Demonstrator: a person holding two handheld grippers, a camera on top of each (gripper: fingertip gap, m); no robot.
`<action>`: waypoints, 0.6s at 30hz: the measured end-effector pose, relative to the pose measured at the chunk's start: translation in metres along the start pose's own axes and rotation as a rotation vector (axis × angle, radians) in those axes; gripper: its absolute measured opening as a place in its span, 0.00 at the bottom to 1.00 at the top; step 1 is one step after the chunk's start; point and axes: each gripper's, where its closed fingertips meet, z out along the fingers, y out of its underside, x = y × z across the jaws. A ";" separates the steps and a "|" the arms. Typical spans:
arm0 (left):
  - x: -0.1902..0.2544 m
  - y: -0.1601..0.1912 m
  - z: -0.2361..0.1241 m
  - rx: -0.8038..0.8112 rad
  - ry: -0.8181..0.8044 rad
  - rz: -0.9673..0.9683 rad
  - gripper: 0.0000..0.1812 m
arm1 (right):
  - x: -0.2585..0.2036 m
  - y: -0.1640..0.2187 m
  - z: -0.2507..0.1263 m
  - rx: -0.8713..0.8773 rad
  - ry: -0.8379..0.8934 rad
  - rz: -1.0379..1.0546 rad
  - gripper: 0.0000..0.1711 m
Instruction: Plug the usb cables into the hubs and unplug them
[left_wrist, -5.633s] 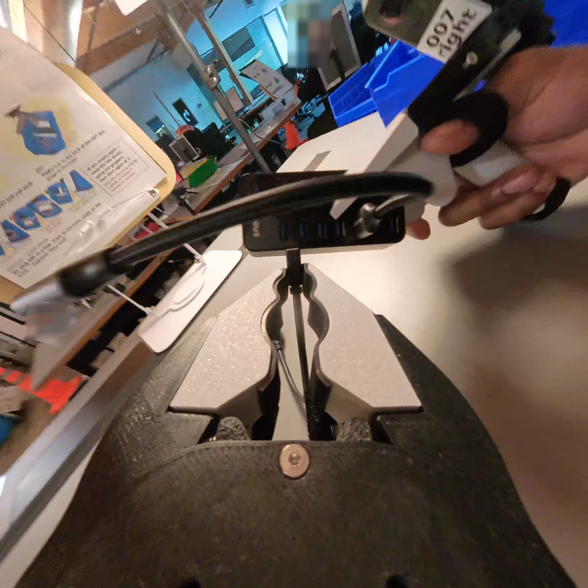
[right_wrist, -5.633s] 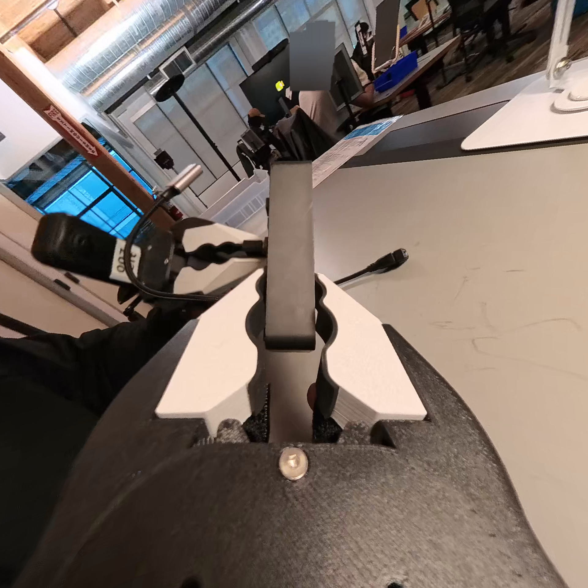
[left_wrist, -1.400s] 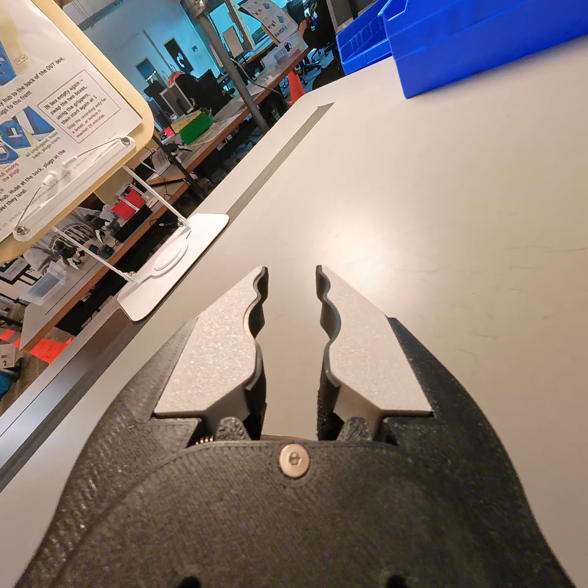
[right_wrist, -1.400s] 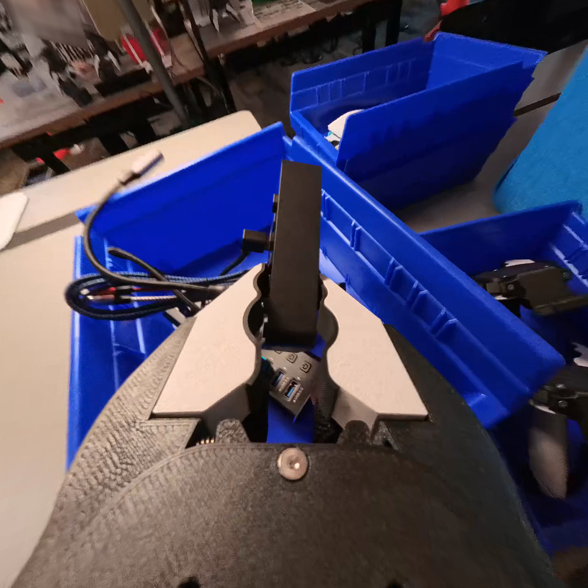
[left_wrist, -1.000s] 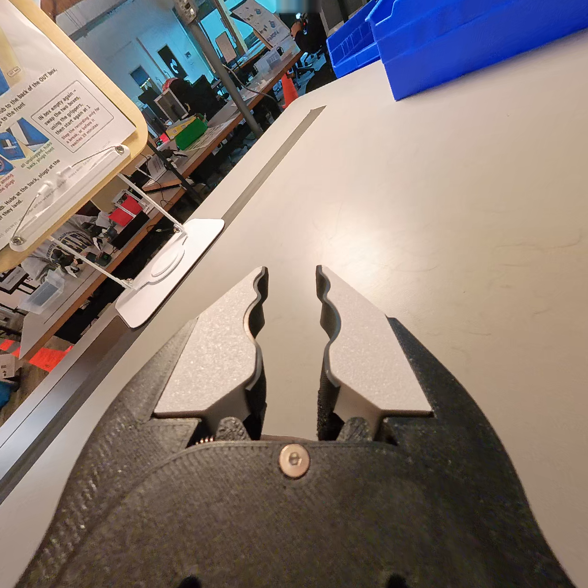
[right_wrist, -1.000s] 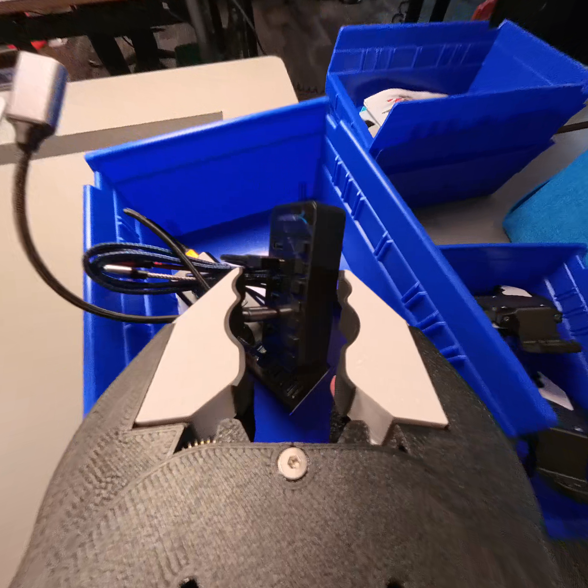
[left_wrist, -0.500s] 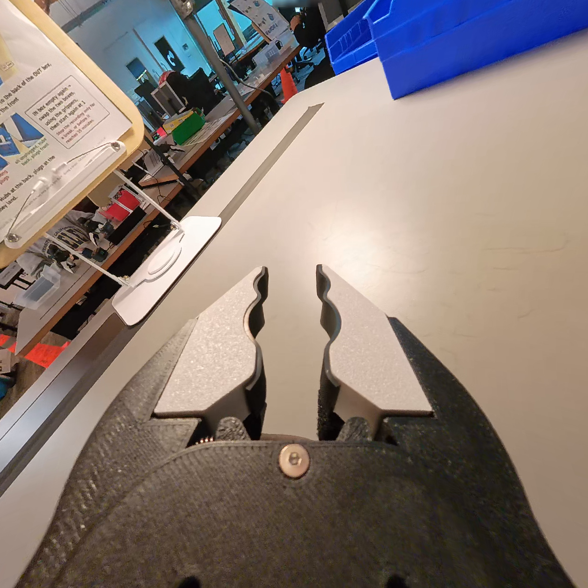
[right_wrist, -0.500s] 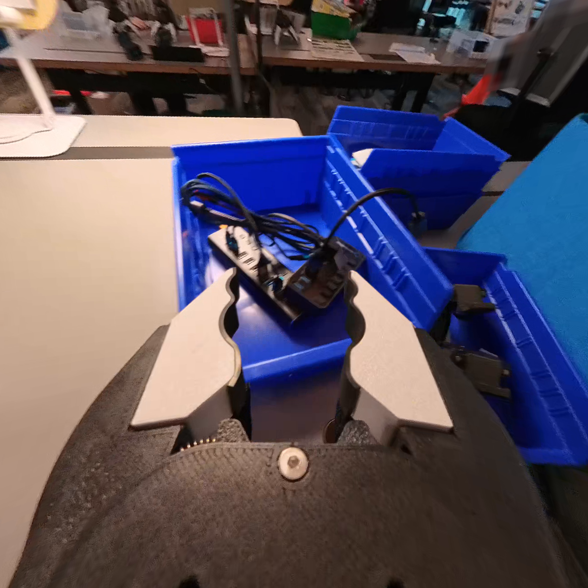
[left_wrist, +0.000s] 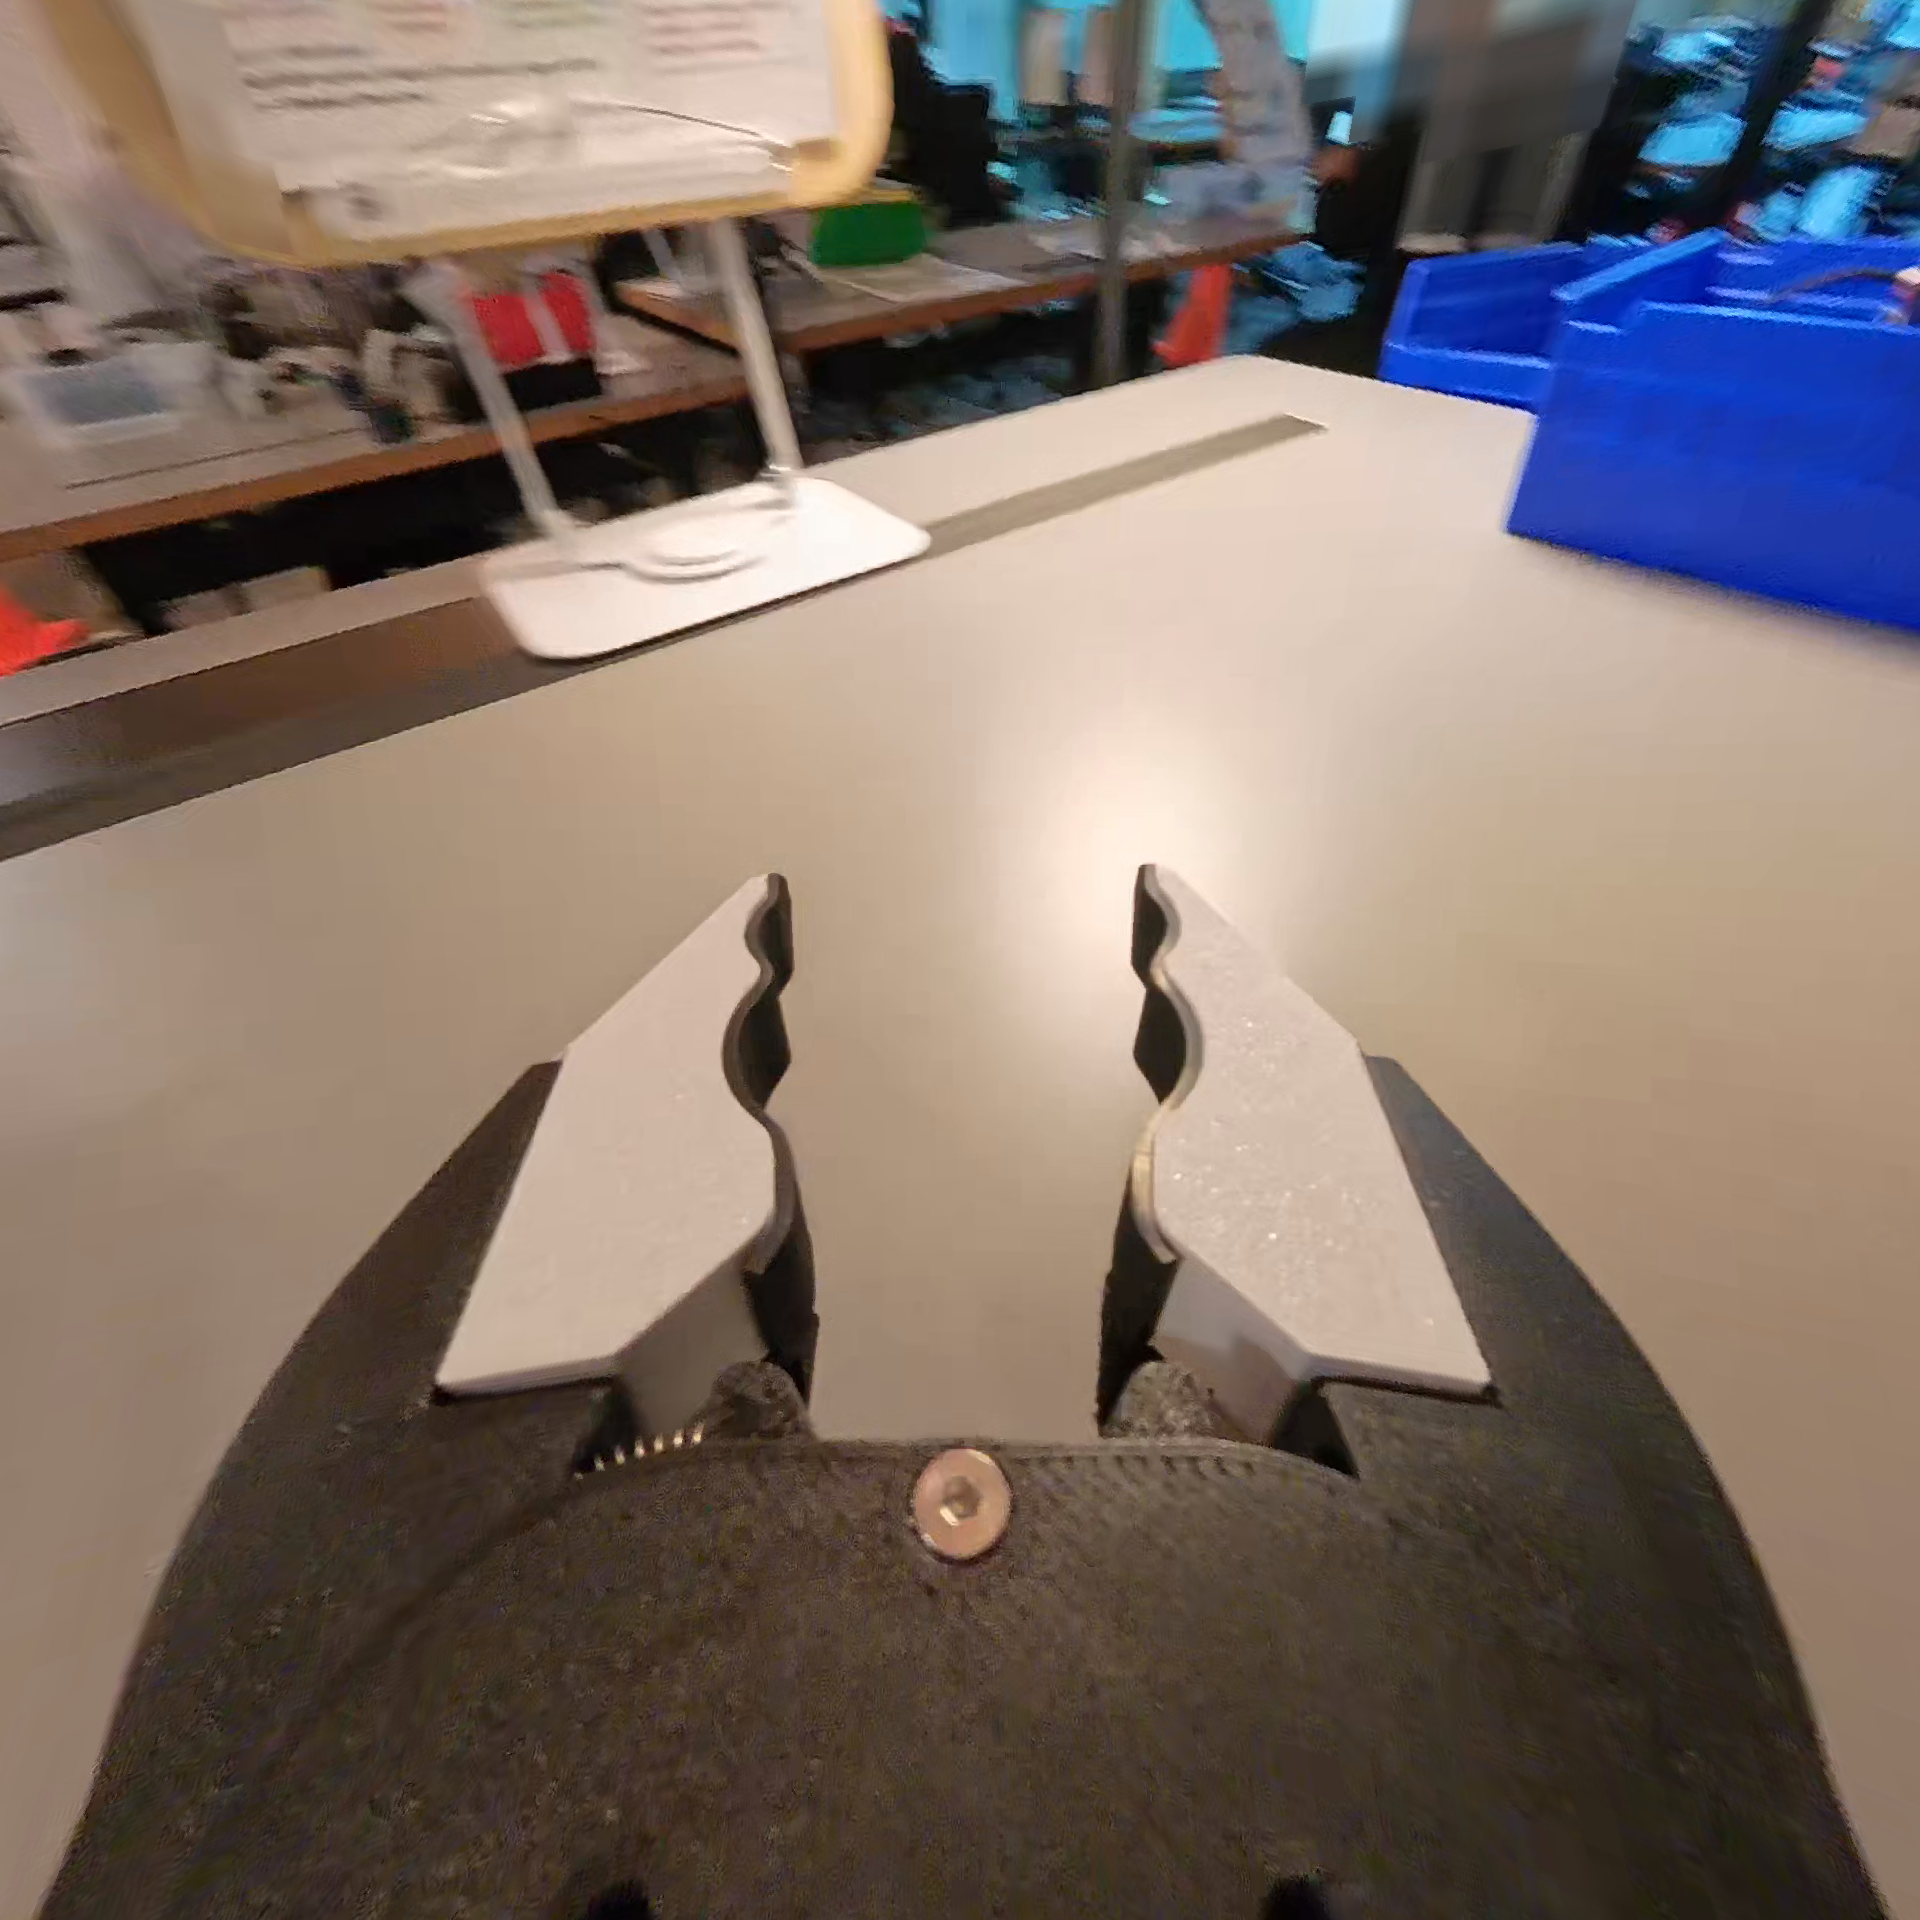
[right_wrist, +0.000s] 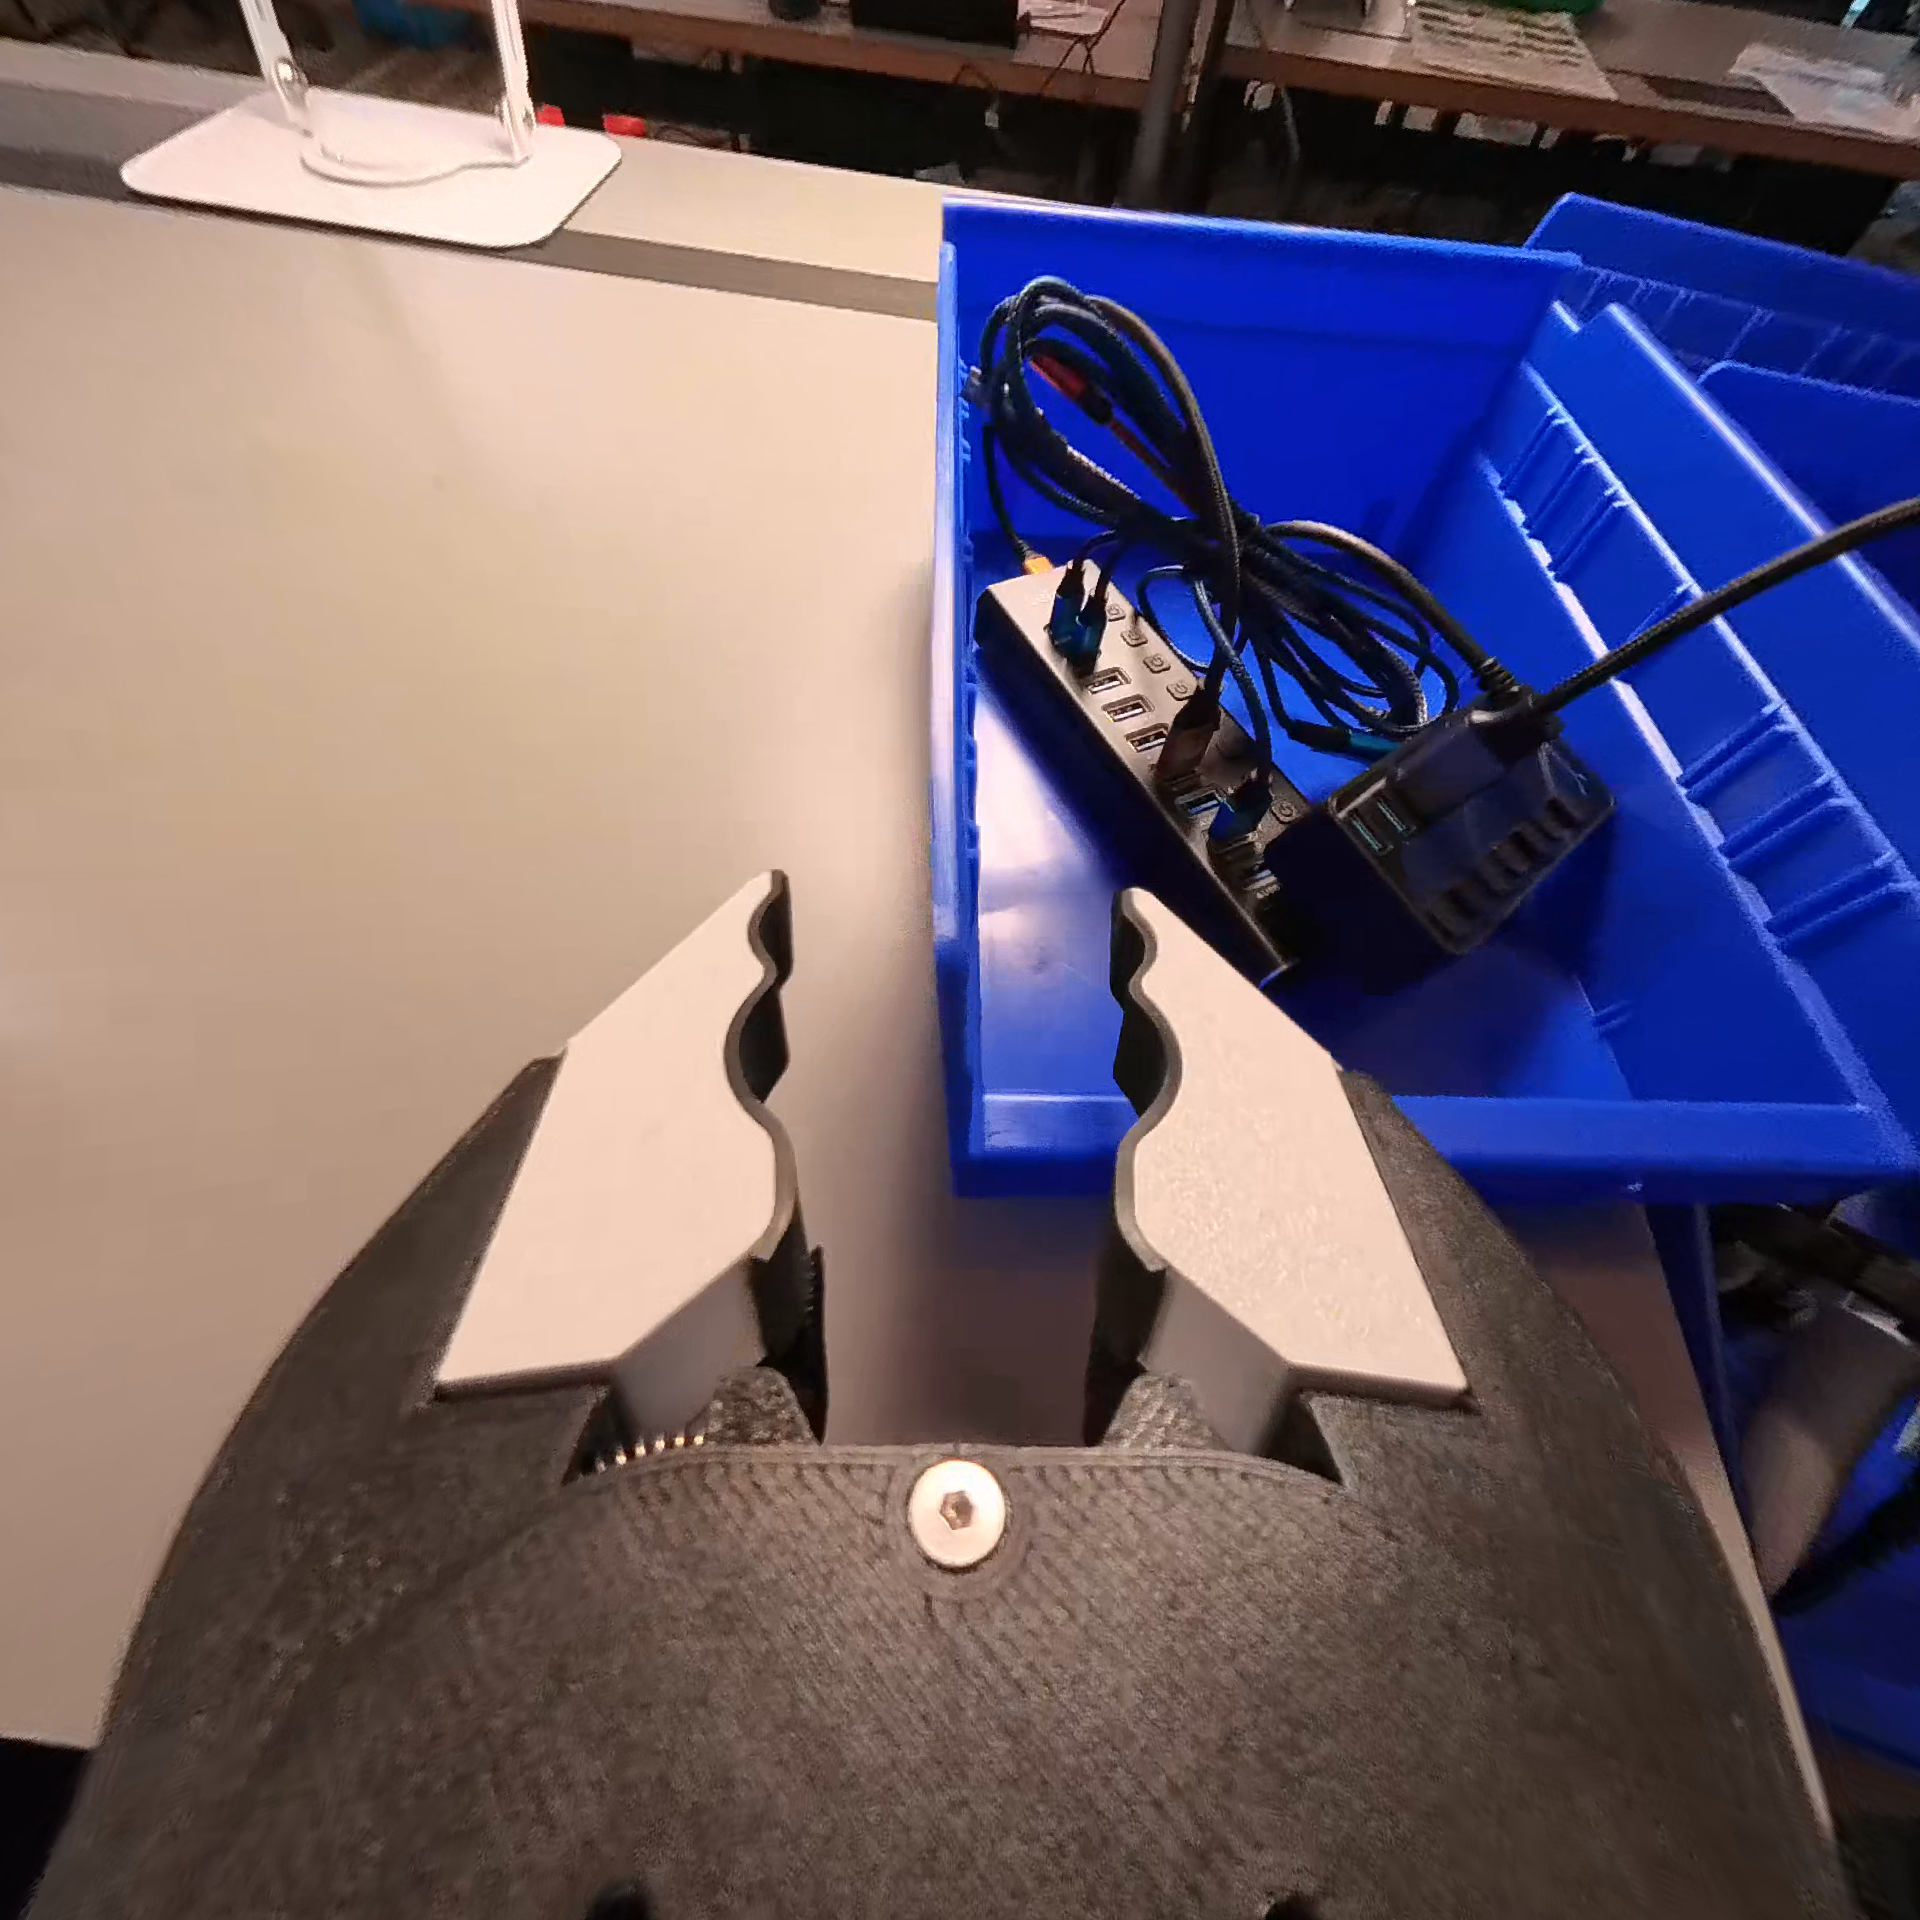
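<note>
Workbenches cluttered with gear are filling the blurred background beyond the pale table (left_wrist: 1143, 727), over which you are holding both tools. At its far edge, a white stand (left_wrist: 707, 571) on thin legs is carrying a tan board with printed sheets (left_wrist: 499, 114).

Left wrist view: your left gripper (left_wrist: 961, 883) is hovering above bare tabletop, its jaws spread wide apart and gripping nothing. Blue bins (left_wrist: 1725, 457) are sitting to its right, well apart from the fingers.

Right wrist view: your right gripper (right_wrist: 945, 894) is also gaping wide and carrying nothing. Its right finger (right_wrist: 1247, 1122) is overlapping the near left corner of a blue bin (right_wrist: 1299, 260) in the picture, while the left finger is showing against the table (right_wrist: 416, 623); you cannot tell whether anything is touching.

Inside that bin, a long black hub (right_wrist: 1122, 748) is lying flat on the floor, running diagonally, with several blue-ended plugs standing in its ports. A shorter black hub (right_wrist: 1455, 852) is resting tilted against its near end, with one dark plug seated in it and a black cable (right_wrist: 1714, 603) leading away over the bin's right wall. A tangle of dark braided usb cables (right_wrist: 1143, 447) is lying coiled toward the back of the bin. More blue bins (right_wrist: 1766, 343) are standing just beside it on the right.
</note>
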 end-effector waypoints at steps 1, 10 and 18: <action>-0.013 0.001 -0.016 0.013 -0.054 -0.011 0.37 | 0.001 0.000 0.002 -0.003 0.004 -0.013 0.34; -0.161 0.022 -0.206 -0.122 -0.743 -0.057 0.27 | 0.004 0.002 0.016 -0.033 0.009 -0.070 0.31; -0.248 0.081 -0.251 -0.423 -0.874 -0.140 0.36 | -0.001 -0.005 0.032 -0.060 0.047 -0.111 0.28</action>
